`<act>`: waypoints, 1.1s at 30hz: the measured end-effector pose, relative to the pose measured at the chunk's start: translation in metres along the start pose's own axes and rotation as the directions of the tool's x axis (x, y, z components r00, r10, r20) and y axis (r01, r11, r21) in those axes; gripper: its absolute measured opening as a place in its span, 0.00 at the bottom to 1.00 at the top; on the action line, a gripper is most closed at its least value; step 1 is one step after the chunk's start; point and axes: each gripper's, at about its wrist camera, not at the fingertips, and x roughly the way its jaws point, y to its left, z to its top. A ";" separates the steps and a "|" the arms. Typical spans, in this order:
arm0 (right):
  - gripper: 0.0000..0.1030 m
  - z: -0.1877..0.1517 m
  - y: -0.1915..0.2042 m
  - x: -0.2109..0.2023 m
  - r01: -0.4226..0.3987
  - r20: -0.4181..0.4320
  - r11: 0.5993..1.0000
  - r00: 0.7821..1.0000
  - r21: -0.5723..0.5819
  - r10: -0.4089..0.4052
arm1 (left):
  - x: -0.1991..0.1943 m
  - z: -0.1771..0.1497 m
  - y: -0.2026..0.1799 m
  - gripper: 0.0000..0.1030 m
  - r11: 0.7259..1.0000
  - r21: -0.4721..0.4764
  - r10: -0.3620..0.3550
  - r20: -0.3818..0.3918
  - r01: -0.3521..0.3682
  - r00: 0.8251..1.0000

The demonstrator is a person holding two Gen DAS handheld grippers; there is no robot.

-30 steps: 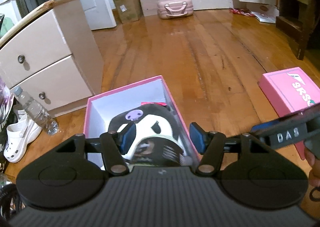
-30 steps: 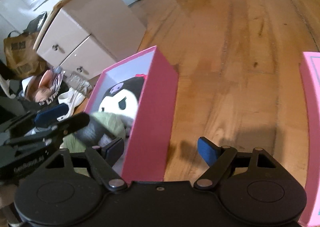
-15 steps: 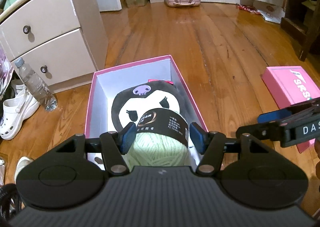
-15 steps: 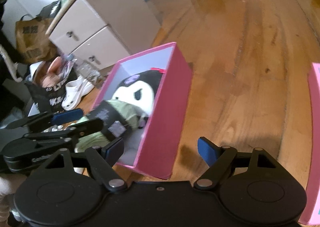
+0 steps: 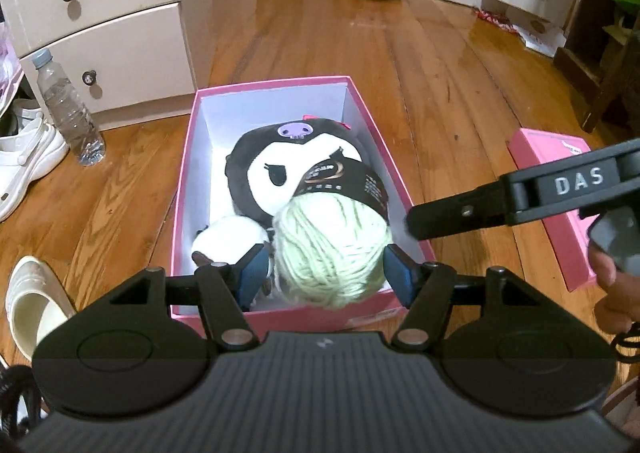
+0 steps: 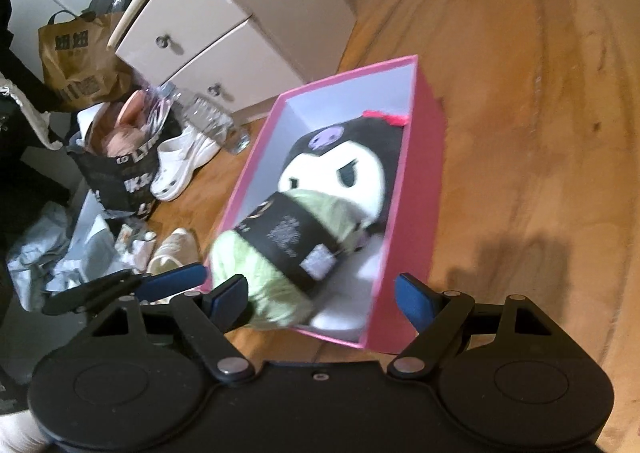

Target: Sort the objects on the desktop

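A pink box (image 5: 384, 141) with a white inside stands open on the wooden floor and holds a black and white plush toy (image 5: 276, 169). A pale green yarn ball (image 5: 332, 249) with a black paper band lies in the box against the plush, at the near end. My left gripper (image 5: 326, 273) is open, its blue pads either side of the yarn and apart from it. My right gripper (image 6: 322, 301) is open and empty above the box's near edge (image 6: 332, 339); the yarn (image 6: 256, 277) and plush (image 6: 352, 169) show there too.
A pink lid (image 5: 560, 213) lies on the floor to the right. A cream drawer unit (image 5: 104, 25), a plastic bottle (image 5: 66, 109) and white shoes (image 5: 24, 157) stand to the left. Bags (image 6: 116, 169) and clutter lie further left.
The left gripper has drawn back and up from the box, with the yarn ball now lying loose between its open pads. The right gripper has swung over the box's near end.
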 end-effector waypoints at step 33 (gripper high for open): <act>0.58 0.054 0.058 0.069 -0.006 0.029 0.999 1.000 0.044 0.005 | -0.007 -0.013 0.073 0.69 0.993 -0.115 0.020 0.028 -0.017 0.999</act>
